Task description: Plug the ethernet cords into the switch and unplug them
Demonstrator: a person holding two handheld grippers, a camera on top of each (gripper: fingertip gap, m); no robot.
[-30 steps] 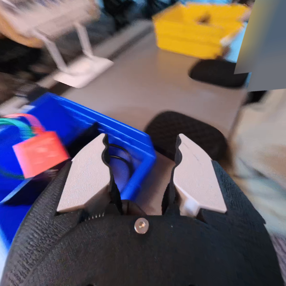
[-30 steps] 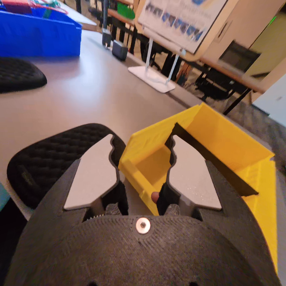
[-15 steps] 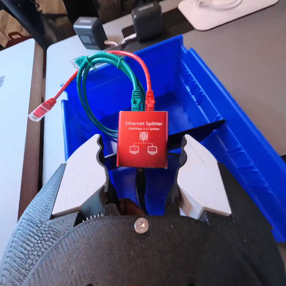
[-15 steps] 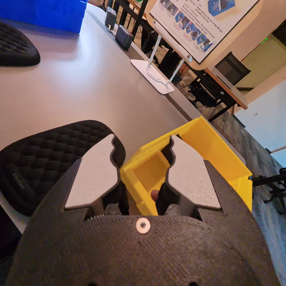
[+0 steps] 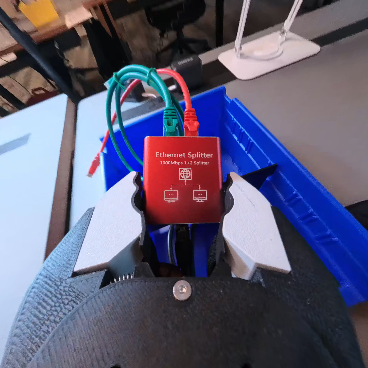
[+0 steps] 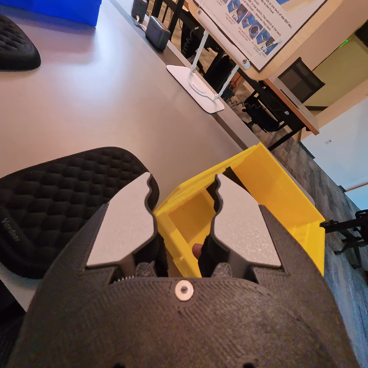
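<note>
The left gripper fingers grasp the red switch above the blue bin. The right gripper fingers are released, holding nothing, over the yellow bin.

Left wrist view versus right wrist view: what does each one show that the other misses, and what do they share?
Only the left wrist view shows the red switch held between the left gripper fingers above the blue bin's inside, with a green cord and a red cord plugged into its far end.

Only the right wrist view shows the open, empty right gripper, the yellow bin and the black pads.

Both show the blue bin, the grey table and the white stand.
</note>
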